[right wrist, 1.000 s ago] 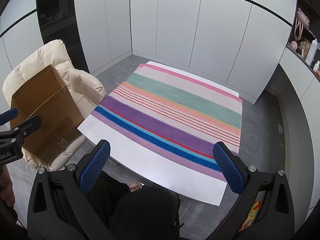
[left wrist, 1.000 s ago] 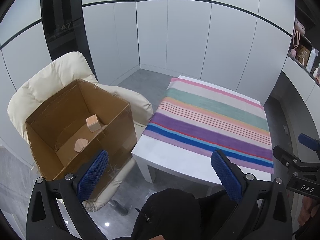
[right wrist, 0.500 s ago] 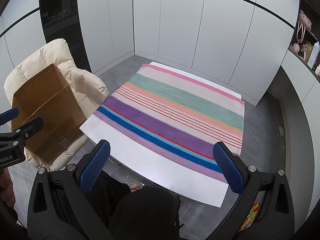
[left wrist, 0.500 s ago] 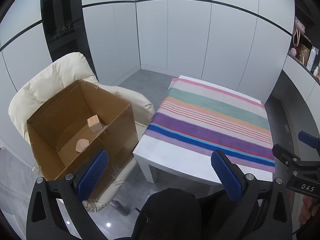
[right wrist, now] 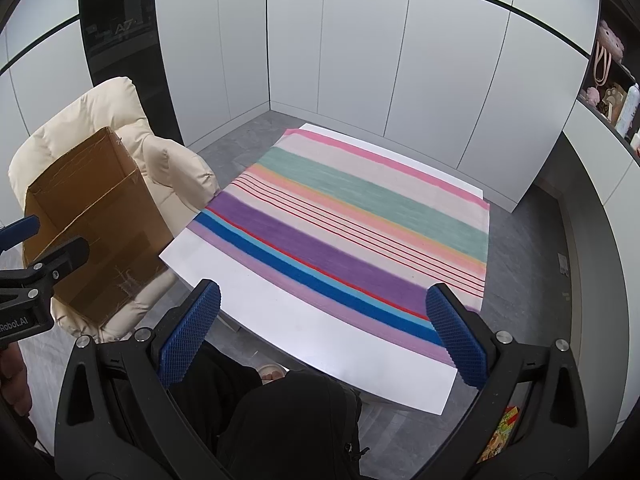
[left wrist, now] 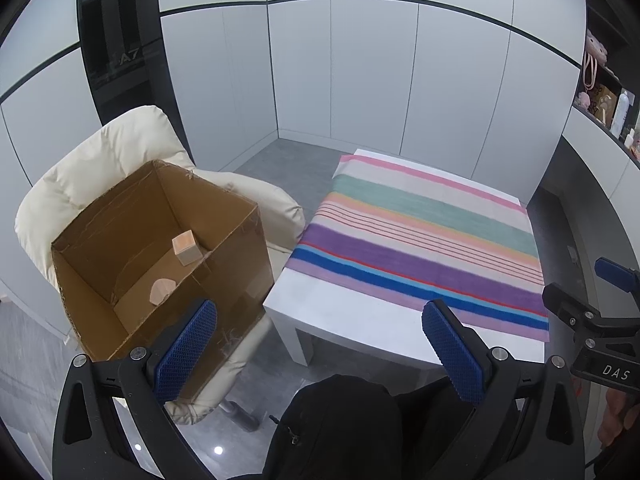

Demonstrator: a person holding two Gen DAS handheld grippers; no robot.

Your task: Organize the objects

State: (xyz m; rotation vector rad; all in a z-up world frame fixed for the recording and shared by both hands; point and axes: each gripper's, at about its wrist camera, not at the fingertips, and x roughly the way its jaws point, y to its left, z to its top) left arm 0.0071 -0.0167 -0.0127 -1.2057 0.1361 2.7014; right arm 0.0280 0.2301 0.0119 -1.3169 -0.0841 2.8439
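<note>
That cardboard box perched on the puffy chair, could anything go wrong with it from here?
Possibly. The cardboard box sits tilted on the soft cream chair, so a nudge might tip it, and the two wooden blocks inside could slide or spill. The open left gripper hangs close to the box's near wall and could bump it. The striped cloth could also drag off the white table if a gripper snagged it.

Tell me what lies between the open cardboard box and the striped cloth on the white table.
In the left wrist view, the cream padded chair's armrest, then bare white tabletop, separate the open cardboard box from the striped cloth.
</note>
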